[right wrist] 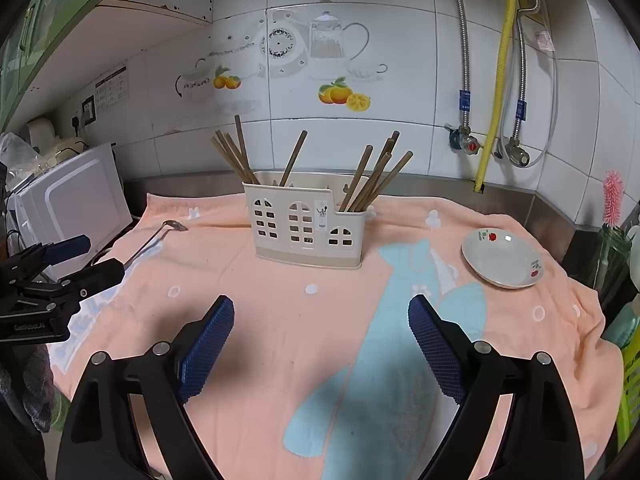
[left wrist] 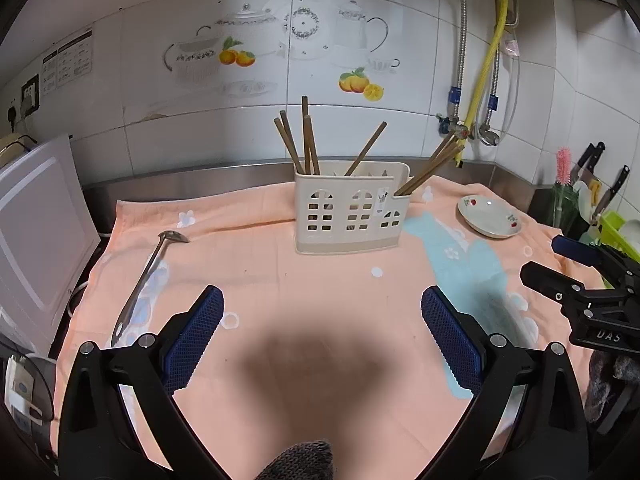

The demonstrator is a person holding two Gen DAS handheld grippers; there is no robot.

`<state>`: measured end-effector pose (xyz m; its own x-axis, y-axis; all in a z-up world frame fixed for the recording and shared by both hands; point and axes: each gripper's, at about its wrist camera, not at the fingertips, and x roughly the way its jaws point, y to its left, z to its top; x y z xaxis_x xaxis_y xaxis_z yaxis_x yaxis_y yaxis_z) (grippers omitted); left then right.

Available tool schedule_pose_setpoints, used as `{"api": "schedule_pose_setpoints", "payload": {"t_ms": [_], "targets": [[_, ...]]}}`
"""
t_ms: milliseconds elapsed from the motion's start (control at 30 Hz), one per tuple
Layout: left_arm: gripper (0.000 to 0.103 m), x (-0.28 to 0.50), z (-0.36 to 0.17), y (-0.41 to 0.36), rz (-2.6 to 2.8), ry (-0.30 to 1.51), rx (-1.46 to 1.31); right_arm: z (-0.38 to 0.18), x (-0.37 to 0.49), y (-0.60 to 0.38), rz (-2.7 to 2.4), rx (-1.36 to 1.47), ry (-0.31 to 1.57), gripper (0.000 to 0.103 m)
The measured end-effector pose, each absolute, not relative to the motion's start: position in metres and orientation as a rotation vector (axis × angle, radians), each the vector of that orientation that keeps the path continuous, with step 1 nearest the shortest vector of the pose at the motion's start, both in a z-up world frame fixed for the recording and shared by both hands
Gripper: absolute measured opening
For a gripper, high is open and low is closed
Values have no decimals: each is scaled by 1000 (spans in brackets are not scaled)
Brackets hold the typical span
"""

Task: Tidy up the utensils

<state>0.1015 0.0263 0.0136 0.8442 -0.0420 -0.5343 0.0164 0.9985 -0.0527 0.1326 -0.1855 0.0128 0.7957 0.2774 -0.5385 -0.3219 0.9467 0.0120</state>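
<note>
A cream plastic utensil holder (left wrist: 348,210) (right wrist: 306,226) stands on the peach towel, with several brown chopsticks (left wrist: 304,140) (right wrist: 372,176) leaning in its compartments. A metal spoon (left wrist: 146,270) (right wrist: 160,234) lies on the towel to the holder's left. My left gripper (left wrist: 322,316) is open and empty above the towel, in front of the holder; it also shows at the left edge of the right wrist view (right wrist: 86,258). My right gripper (right wrist: 320,326) is open and empty, in front of the holder; it shows at the right of the left wrist view (left wrist: 548,260).
A small white dish (left wrist: 490,216) (right wrist: 502,258) with red fruit prints sits on the towel at the right. A white appliance (left wrist: 36,216) (right wrist: 72,196) stands at the left. Knives and a pink brush (left wrist: 564,166) stand at the far right. Pipes run down the tiled wall.
</note>
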Motion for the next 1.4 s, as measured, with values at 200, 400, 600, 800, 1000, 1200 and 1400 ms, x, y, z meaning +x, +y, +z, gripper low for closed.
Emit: {"api": "schedule_pose_setpoints", "payload": {"t_ms": [200, 400, 600, 800, 1000, 1200, 1400], "targets": [[98, 98, 13, 27, -23, 566, -50, 10, 130, -187, 326, -76, 570, 86], [98, 98, 12, 28, -22, 568, -52, 6, 129, -187, 328, -73, 581, 86], [98, 96, 11, 29, -18, 570, -56, 7, 128, -186, 330, -72, 579, 86], [98, 95, 11, 30, -19, 569, -62, 5, 128, -184, 332, -74, 584, 86], [98, 93, 13, 32, -11, 560, -71, 4, 128, -184, 331, -74, 586, 86], [98, 93, 12, 34, -1, 567, -72, 0, 127, -184, 329, -68, 595, 86], [98, 94, 12, 35, -1, 569, -77, 0, 127, -185, 330, -67, 594, 86]]}}
